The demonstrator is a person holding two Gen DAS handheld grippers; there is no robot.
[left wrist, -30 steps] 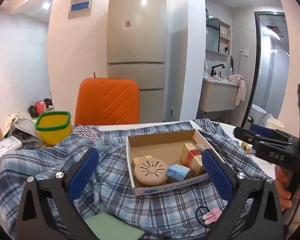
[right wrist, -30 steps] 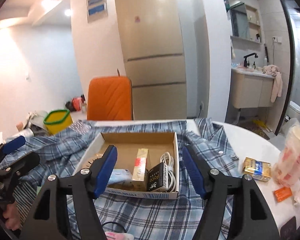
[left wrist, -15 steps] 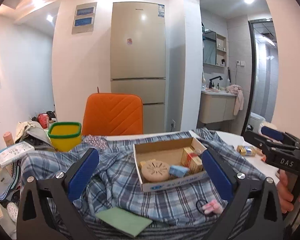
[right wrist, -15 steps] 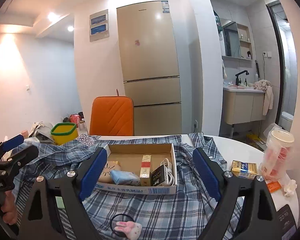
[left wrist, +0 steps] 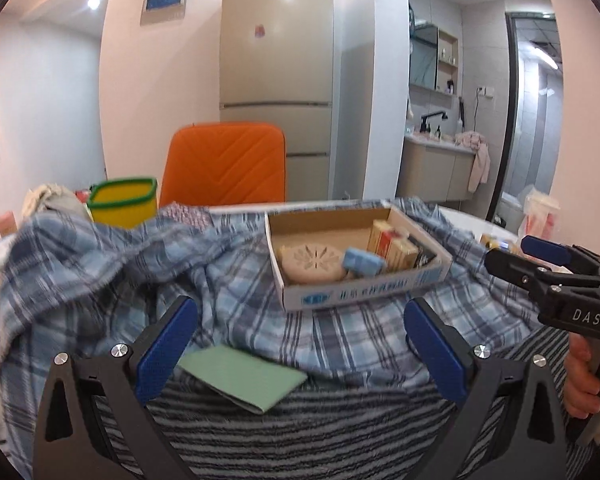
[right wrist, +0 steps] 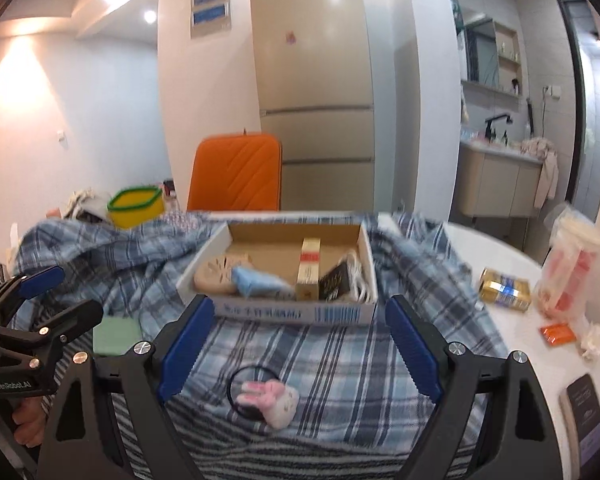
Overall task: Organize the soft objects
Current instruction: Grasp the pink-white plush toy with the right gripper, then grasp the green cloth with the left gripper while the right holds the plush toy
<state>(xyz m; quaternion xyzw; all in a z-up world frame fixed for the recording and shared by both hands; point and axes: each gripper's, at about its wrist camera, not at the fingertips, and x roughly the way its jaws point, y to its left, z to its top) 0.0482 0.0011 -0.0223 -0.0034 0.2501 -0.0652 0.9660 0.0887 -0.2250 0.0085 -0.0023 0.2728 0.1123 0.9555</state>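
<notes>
Barely begun, nothing folded or gathered.
Left gripper (left wrist: 300,344) and right gripper (right wrist: 296,344) both wide, empty; plaid shirt (right wrist: 340,356) spread crumpled under cardboard box (right wrist: 284,312); bunny hair tie (right wrist: 268,400) loose on top.

Both grippers are showing black frames, silver screws and blue ribbed pads: left gripper (left wrist: 300,348), right gripper (right wrist: 300,346) marked "DAS". Bare-skinned hand (left wrist: 582,380) is gripping its handle.
</notes>
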